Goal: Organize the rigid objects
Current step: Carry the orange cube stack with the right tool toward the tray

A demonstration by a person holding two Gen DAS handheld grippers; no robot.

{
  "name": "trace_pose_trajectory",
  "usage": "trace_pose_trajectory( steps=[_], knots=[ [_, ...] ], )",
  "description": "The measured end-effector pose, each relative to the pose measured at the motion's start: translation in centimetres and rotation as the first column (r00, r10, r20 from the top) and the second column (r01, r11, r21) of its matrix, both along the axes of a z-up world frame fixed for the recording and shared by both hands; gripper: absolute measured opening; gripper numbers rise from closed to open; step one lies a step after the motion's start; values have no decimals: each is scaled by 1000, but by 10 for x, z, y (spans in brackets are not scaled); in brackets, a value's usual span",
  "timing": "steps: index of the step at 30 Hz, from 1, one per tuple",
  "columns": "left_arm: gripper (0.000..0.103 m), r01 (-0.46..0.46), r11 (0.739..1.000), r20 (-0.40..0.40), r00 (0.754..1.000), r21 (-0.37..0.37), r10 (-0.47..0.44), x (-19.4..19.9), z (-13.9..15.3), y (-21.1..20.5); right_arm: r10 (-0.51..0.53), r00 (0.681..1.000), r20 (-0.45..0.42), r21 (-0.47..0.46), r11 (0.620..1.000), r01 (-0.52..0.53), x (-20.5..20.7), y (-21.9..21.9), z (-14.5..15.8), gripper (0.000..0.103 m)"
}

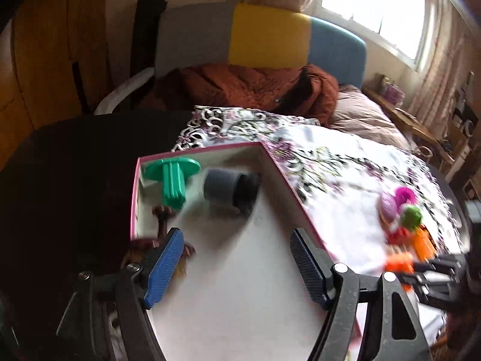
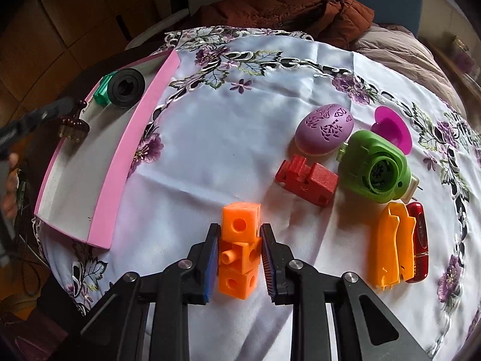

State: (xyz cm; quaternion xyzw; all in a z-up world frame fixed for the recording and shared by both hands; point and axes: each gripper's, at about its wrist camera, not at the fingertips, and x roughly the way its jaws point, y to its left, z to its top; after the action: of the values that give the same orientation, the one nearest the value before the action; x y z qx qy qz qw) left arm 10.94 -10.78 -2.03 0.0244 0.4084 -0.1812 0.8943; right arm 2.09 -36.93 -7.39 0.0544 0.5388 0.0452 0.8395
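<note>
Orange cube stack [image 2: 239,252] stands on the flowered cloth [image 2: 210,156], squeezed between the right gripper [image 2: 239,255] pads. Left gripper [image 1: 237,266] hangs wide and empty over the pink box [image 2: 135,138].

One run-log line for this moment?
left gripper: open over pink box | right gripper: shut on orange cube block

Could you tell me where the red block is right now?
In the right wrist view, the red block lies right of centre on the tablecloth, below the purple egg.

White floral-embroidered tablecloth [image 2: 228,150], pink box [image 2: 132,156], scattered plastic pieces, seemingly over a dark table [image 1: 75,150].
</note>
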Motion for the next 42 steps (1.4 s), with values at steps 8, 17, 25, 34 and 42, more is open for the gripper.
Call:
trace_pose_trajectory(
  steps=[8, 17, 25, 34, 42],
  knots=[
    [75, 37, 999, -34, 999, 4, -37, -55, -9, -4, -11, 1000, -5, 10, 1000, 11, 0, -2, -1, 27],
    [74, 58, 998, -67, 996, -5, -58, -81, -21, -4, -4, 1000, 0, -15, 1000, 4, 0, 0, -1, 27],
    [73, 50, 998, -92, 994, -50, -55, -82, -23, 6, -6, 1000, -11, -52, 999, 5, 0, 1, -5, 24],
    [73, -1, 996, -105, 994, -89, -9, -81, -23, 25, -31, 999, -16, -50, 998, 30, 0, 0, -6, 24],
    [73, -10, 995, -92, 996, -101, 0, -84, -18, 35, -51, 999, -11, -54, 997, 50, 0, 0, -6, 24]
  ],
)
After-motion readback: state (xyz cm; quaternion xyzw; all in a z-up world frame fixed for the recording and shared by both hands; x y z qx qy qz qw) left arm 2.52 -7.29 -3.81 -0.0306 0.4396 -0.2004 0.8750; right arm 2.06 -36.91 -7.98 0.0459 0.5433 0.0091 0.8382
